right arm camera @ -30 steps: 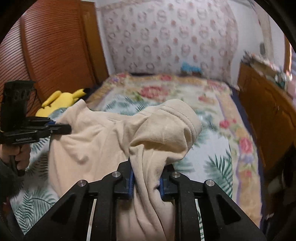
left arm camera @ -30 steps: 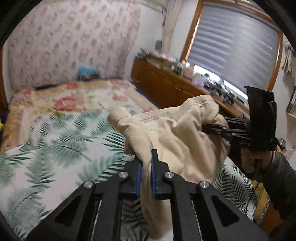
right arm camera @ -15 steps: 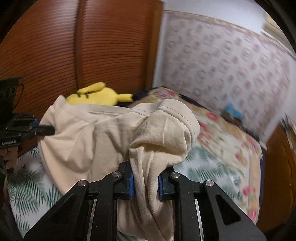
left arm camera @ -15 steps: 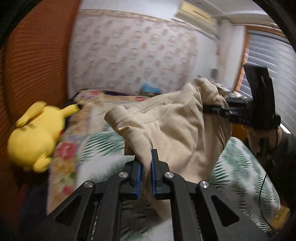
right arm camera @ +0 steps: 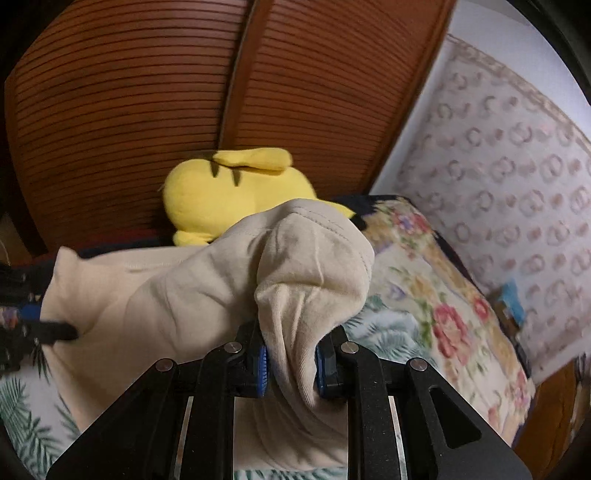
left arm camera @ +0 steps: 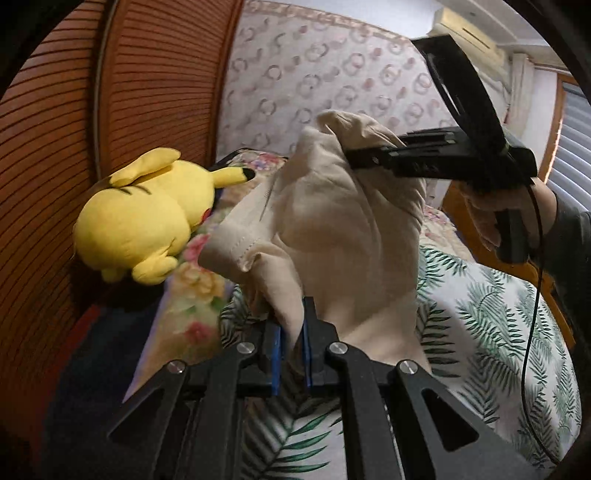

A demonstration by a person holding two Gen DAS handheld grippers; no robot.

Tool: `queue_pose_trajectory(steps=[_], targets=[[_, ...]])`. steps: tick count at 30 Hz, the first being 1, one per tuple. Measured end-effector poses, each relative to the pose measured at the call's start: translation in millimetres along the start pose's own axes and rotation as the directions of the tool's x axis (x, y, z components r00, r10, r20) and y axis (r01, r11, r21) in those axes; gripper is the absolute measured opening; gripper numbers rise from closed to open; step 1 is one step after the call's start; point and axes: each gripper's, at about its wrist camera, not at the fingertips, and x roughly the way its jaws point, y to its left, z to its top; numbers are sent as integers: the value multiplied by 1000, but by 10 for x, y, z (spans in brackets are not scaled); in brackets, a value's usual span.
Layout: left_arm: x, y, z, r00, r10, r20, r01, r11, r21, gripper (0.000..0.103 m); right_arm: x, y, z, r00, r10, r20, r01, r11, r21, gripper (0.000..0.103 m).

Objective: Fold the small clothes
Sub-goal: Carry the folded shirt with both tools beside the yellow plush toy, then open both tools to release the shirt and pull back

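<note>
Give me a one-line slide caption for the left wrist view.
Left gripper and right gripper hold a beige garment above the leaf-print bedspread, yellow plush toy beside it.

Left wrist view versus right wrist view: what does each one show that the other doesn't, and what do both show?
Only the left wrist view shows the right gripper from outside, the hand holding it, the window blind and the air conditioner.

Only the right wrist view shows a blue object by the wallpapered wall.

Both show the beige garment clamped by each gripper, the yellow plush toy, the slatted wooden doors and the leaf-print bedspread.
</note>
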Motion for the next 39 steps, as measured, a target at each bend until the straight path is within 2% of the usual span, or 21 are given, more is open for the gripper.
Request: queue_pose_trajectory(steps=[4, 7, 9, 11, 12, 18, 19, 25, 28, 31, 36, 38, 39], targets=[[49, 57, -50, 999, 23, -28, -23, 1000, -7, 7, 196, 76, 66, 1000, 20, 7, -20, 1000, 16, 19], [69, 75, -38, 999, 29, -44, -29, 999, -14, 10, 302, 49, 43, 1000, -23, -20, 24, 998, 55, 36], [50, 76, -8, 998, 50, -35, -50, 999, -2, 13, 335, -57, 10, 999, -26, -23, 29, 992, 120, 36], [17, 75, 9, 999, 40, -33, -40, 999, 4, 24, 321, -177, -44, 999, -34, -23, 37, 982, 187, 36], [-8, 63, 20, 999, 37, -28, -36, 999, 12, 26, 287, -238, -91, 999, -37, -21, 41, 975, 220, 36], [-197, -81, 107, 998, 58, 16, -59, 996, 69, 48, 21, -327, -325, 999, -30, 12, 24, 949, 314, 36], [-247, -122, 123, 998, 52, 29, -54, 995, 79, 54, -29, -319, -368, 999, -34, 13, 28, 945, 326, 36], [-417, -348, 225, 998, 23, 57, -30, 992, 125, 55, -588, -196, -744, 997, -70, 43, 47, 914, 403, 36], [-497, -520, 243, 997, 43, 69, -53, 988, 148, 55, -947, -124, -955, 992, -109, 60, 71, 892, 447, 36], [-601, -704, 227, 997, 12, 78, -25, 985, 172, 55, -1300, -36, -1165, 986, -151, 66, 102, 871, 480, 38], [-770, -987, 165, 995, -31, 96, 11, 978, 207, 55, -1827, 133, -1483, 971, -231, 58, 168, 837, 521, 51], [-824, -1108, 135, 994, -48, 97, 26, 976, 218, 55, -2048, 221, -1610, 963, -263, 61, 190, 822, 537, 63], [-843, -1172, 121, 994, -52, 96, 29, 974, 224, 55, -2156, 254, -1678, 958, -278, 63, 200, 813, 547, 65]])
